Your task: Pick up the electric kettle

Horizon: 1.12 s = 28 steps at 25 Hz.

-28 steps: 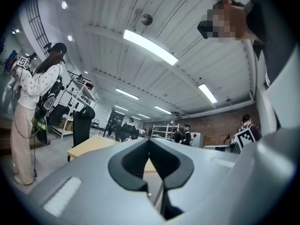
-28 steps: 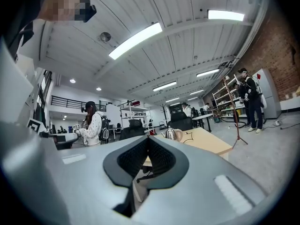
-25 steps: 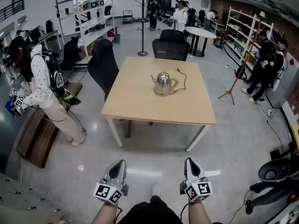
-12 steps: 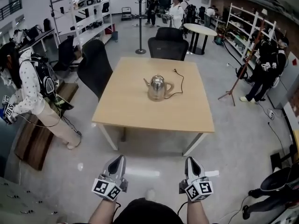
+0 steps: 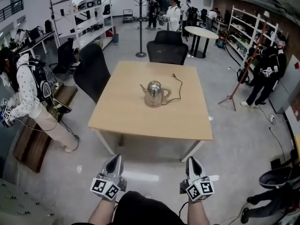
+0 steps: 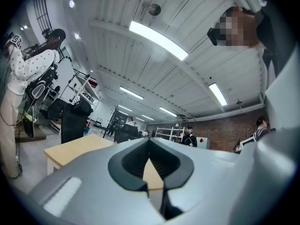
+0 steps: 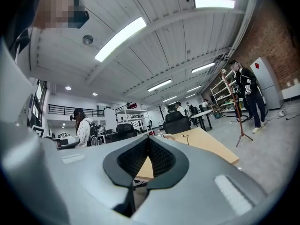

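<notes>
A shiny steel electric kettle (image 5: 153, 93) stands upright near the middle of a light wooden table (image 5: 126, 121), spout to the left, handle to the right. Its black cord (image 5: 177, 84) trails toward the table's far side. My left gripper (image 5: 115, 157) and right gripper (image 5: 192, 160) are low in the head view, well short of the table's near edge, both shut and empty. The left gripper view shows the shut jaws with the table (image 6: 75, 149) beyond. In the right gripper view the table (image 7: 206, 143) lies ahead; the kettle itself is not clear in either gripper view.
Two black office chairs (image 5: 92, 70) (image 5: 167, 50) stand at the table's left and far sides. A person in a dotted top (image 5: 23, 93) stands at the left by a wooden bench (image 5: 35, 144). A tripod (image 5: 243, 78) and people stand to the right; shelves line the back.
Both grippers and the head camera have come nearer the table, which now sits lower and larger in the head view. Both grippers stayed shut.
</notes>
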{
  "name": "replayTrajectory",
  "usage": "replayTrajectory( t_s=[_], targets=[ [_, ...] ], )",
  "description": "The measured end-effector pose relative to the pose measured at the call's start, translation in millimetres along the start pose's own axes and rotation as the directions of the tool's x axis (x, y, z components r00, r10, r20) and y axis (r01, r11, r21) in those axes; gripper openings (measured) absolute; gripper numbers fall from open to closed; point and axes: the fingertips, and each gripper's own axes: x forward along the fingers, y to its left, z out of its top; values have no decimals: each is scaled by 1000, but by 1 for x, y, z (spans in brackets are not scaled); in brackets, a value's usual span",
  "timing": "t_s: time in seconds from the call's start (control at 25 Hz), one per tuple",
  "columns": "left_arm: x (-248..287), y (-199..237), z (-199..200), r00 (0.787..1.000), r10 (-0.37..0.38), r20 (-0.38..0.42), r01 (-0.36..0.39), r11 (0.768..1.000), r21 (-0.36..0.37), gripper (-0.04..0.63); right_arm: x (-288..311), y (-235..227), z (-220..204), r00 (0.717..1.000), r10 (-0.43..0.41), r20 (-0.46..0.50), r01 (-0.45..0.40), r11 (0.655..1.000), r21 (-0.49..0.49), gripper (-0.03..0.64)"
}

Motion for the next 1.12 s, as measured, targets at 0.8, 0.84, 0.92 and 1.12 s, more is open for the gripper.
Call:
replayTrajectory(
  t_s=[0.8, 0.84, 0.92, 1.12],
  targets=[
    [61, 36, -10, 1000, -20, -23, 20, 1000, -9, -2, 50, -24, -6, 999, -46, -25, 46, 999, -2, 2],
    [67, 40, -10, 1000, -18, -20, 18, 1000, -9, -2, 56, -24, -4, 999, -44, -27, 44, 999, -8, 2],
    [79, 49, -8, 1000, -14, -15, 14, 1000, -12, -2, 68, -25, -1, 999, -43, -31, 42, 999, -25, 2],
    [111, 65, -2, 1000, -29, -7, 29, 999, -17, -2, 96, -34, 12, 998, -68, -15, 67, 997, -37, 2]
  ],
)
